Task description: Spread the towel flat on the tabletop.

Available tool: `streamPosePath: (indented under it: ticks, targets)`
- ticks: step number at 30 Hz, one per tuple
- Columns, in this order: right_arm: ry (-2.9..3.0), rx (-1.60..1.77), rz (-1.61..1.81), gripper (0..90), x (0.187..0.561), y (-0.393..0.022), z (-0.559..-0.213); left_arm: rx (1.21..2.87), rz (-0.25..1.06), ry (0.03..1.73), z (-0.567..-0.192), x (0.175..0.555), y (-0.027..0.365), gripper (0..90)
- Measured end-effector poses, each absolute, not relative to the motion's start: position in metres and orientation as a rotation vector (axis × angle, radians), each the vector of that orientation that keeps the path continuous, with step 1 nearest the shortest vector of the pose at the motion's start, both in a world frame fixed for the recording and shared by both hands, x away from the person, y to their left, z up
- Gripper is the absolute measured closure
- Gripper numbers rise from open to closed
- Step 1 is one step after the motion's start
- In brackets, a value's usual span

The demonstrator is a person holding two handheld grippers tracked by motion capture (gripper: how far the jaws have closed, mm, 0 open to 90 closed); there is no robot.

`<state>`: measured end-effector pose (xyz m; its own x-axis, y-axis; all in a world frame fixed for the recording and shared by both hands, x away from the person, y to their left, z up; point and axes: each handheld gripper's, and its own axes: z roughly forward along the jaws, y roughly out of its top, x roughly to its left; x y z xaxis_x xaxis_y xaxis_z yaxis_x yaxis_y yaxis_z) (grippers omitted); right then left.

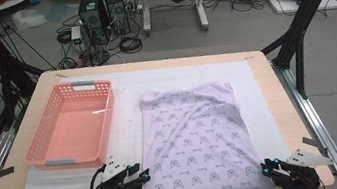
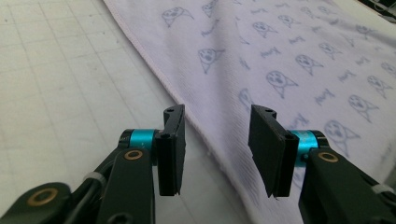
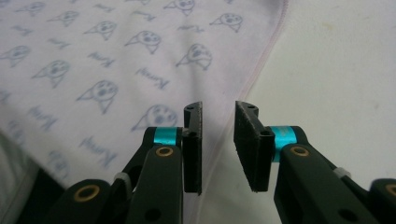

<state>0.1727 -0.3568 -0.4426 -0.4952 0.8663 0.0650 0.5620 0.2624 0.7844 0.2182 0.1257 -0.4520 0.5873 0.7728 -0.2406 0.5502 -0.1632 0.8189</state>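
Jaws of both the left gripper [image 1: 140, 175] and right gripper [image 1: 267, 167] stand spread and empty, each straddling a near corner hem of the printed cloth [image 1: 196, 141] lying flat on the desk [image 1: 263, 67], likely poised to pinch it; pink basket [image 1: 37, 144] alongside.

Left tool [image 1: 144, 172], right tool [image 1: 266, 167]: jaws apart.

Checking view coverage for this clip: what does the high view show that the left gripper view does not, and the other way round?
High view alone: the pink basket left of the printed cloth, the right gripper at the cloth's near right edge, and the floor clutter beyond the table.

Left gripper view alone: its black pads standing apart over the cloth's hemmed edge, nothing pinched.

Both: the cloth, the white mat, the left gripper.
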Motion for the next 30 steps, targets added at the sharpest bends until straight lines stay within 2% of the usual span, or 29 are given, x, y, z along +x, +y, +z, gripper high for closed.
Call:
streamPosePath:
  ticks: [4, 6, 8, 9, 12, 18, 24, 28, 30]
  targets:
    - [2.162, 1.315, 1.056, 71.0, 0.189, -0.351, -0.447, 1.873, 0.252, 1.075, -0.455, 0.226, 0.116, 54.4]
    - [2.176, 1.32, 1.042, 72.0, 0.193, -0.349, -0.45, 1.901, 0.29, 1.052, -0.456, 0.224, 0.111, 57.0]
    - [2.177, 1.324, 1.067, 83.4, 0.192, -0.349, -0.451, 1.941, 0.347, 1.055, -0.454, 0.222, 0.109, 74.3]
    - [2.195, 1.314, 1.086, 87.7, 0.191, -0.35, -0.451, 1.941, 0.326, 1.059, -0.454, 0.222, 0.111, 83.9]
    - [2.21, 1.309, 1.086, 88.5, 0.186, -0.35, -0.45, 1.919, 0.31, 1.09, -0.454, 0.218, 0.117, 87.6]
    - [2.259, 1.281, 1.105, 88.8, 0.167, -0.352, -0.448, 1.895, 0.306, 1.104, -0.45, 0.204, 0.139, 88.0]
    - [2.309, 1.259, 1.124, 88.7, 0.147, -0.354, -0.446, 1.886, 0.293, 1.086, -0.447, 0.195, 0.143, 87.1]
    - [2.309, 1.3, 1.104, 87.5, 0.142, -0.362, -0.447, 1.858, 0.283, 1.075, -0.45, 0.199, 0.138, 68.0]
    - [2.292, 1.312, 1.113, 81.7, 0.143, -0.363, -0.445, 1.854, 0.279, 1.073, -0.451, 0.203, 0.133, 60.9]
